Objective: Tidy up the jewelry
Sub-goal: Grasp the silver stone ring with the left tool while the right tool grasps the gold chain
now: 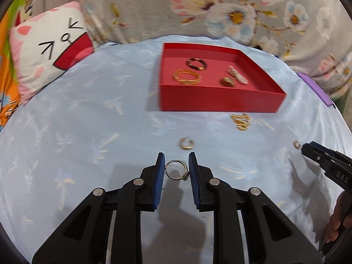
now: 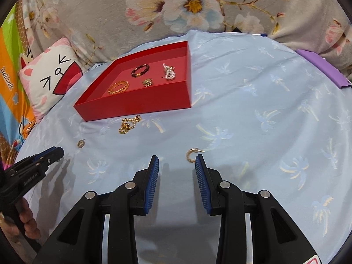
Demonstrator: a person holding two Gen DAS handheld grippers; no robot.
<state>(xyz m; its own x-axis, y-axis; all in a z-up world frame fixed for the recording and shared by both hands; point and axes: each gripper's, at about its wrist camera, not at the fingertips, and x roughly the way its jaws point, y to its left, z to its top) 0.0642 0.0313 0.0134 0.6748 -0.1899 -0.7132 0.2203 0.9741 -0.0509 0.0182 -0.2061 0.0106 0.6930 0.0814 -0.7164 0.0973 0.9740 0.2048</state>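
The left gripper (image 1: pixel 176 167) held a thin silver ring (image 1: pixel 176 173) between its two blue pads (image 1: pixel 160 169); the pads pressed on the ring from both sides, and the small stone setting of the ring was at its lower right. The ring was raised a little over the pale blue cloth (image 1: pixel 88 132), where its shadow lay below it. Just beyond the fingertips, a small gold hoop earring (image 1: pixel 187 143) lay on the cloth.

The right gripper (image 2: pixel 177 165) had its jaws apart with nothing between them. A gold hoop (image 2: pixel 192 153) lay on the cloth just beside its right fingertip, outside the gap; I could not tell if they touched.

Farther away, a heap of gold chain (image 2: pixel 128 123) lay on the cloth just in front of the near wall of the red tray (image 1: pixel 220 98). Inside the tray were a gold bangle (image 1: pixel 187 77), a dark bead bracelet (image 1: pixel 197 64), a small gold piece (image 1: pixel 227 81) and a white beaded ornament (image 1: pixel 237 76). At the far left, a cat-face cushion (image 1: pixel 50 50) leaned at the edge of the cloth, and a grey flowered fabric (image 1: pixel 154 6) rose behind everything.
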